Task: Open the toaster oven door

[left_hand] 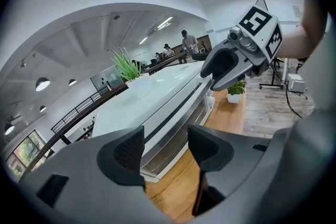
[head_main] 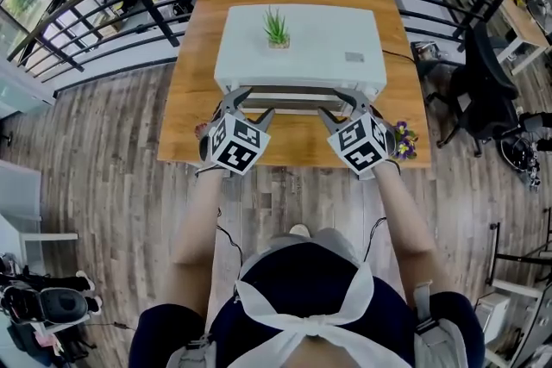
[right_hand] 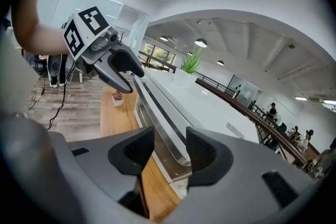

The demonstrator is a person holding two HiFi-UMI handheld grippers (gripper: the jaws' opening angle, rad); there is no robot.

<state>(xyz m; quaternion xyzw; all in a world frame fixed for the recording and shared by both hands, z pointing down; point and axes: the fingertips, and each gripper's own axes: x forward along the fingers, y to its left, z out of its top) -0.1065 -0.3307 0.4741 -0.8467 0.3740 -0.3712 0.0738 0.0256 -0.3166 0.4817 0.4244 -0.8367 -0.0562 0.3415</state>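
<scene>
1. The left hand-held gripper (left_hand: pixel 165 144) has its jaws wide apart. Nothing sits between the pads. Through the gap you just see the oven's front and a strip of the desk (head_main: pixel 285 138).
2. Same deal for the right hand-held gripper (right_hand: pixel 170 147): jaws spread wide, holding nothing, with the door edge showing past them.
3. From the head view, both are up against the near face of the toaster oven (head_main: pixel 297 47), the left one (head_main: pixel 250 103) by the left end and the right one (head_main: pixel 345 105) by the right end. Can't really tell if either tip is actually touching it.
4. The toaster oven is a white box sitting mid-desk, long axis running left to right. Its door (left_hand: pixel 176 136) faces the near side, toward the person, and looks closed.
5. There's a little green plant (head_main: pixel 276 28) on top of the oven, a bit left of centre.
6. A small pot with purple flowers (head_main: pixel 404 138) sits on the near right corner of the desk, just beside the right gripper.
</scene>
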